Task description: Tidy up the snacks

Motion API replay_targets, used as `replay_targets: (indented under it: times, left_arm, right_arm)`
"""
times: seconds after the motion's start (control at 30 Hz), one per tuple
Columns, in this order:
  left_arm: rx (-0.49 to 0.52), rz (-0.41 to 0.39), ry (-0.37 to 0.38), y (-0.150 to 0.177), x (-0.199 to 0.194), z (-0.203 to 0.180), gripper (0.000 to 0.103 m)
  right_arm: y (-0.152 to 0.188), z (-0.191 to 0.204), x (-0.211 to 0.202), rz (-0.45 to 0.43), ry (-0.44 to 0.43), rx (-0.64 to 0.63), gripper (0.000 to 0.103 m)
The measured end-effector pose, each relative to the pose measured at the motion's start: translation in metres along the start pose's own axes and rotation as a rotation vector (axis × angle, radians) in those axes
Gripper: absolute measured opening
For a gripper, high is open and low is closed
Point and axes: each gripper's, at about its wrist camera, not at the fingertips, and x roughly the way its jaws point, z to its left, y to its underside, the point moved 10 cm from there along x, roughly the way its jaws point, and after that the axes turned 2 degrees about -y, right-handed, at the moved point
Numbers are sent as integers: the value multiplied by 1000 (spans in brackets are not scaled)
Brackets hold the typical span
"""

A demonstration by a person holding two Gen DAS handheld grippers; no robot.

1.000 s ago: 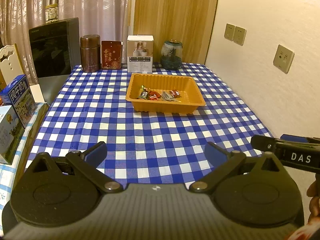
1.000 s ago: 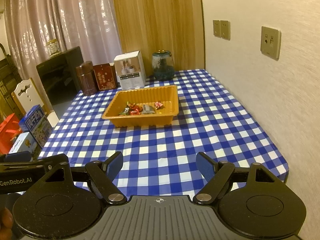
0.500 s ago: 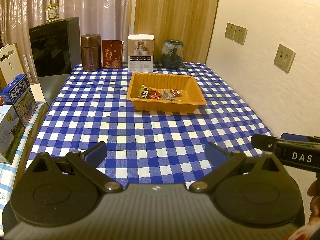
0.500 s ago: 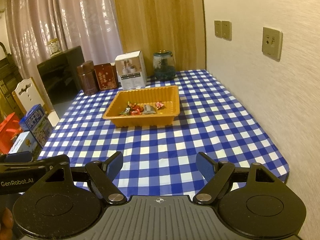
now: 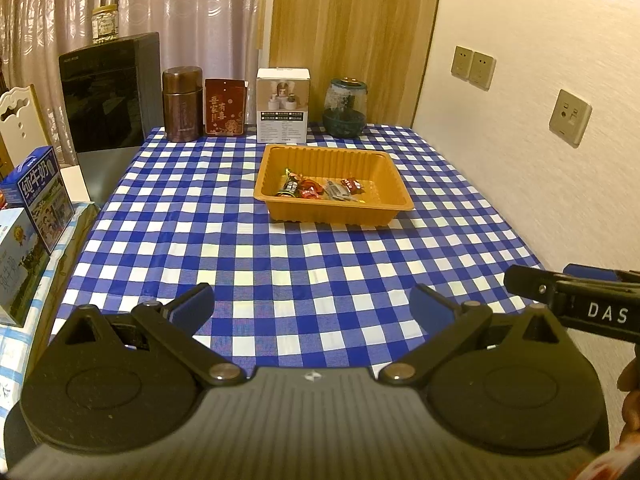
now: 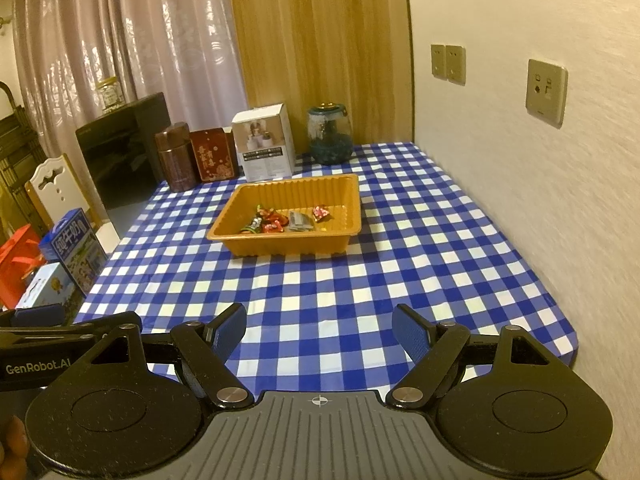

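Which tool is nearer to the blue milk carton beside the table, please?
Left. The left tool sits right of the carton; the right tool is farther right, beyond the left one.

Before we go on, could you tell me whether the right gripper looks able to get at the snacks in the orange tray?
Probably yes: the right gripper is open, with only bare checked tablecloth before the orange tray, whose snacks lie uncovered.

Both my wrist cameras look forward and downward from the near edge of the blue-and-white checked desk (image 5: 304,256), sharing the distant orange plastic tray (image 5: 394,176) (image 6: 354,204) beyond.
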Motion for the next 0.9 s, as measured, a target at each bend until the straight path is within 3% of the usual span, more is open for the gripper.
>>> replay_targets:
  times: [0.9]
  left_arm:
    - [-9, 0, 1, 3, 2, 1, 103]
  right_arm:
    - [2, 3, 0, 3, 0, -1, 80]
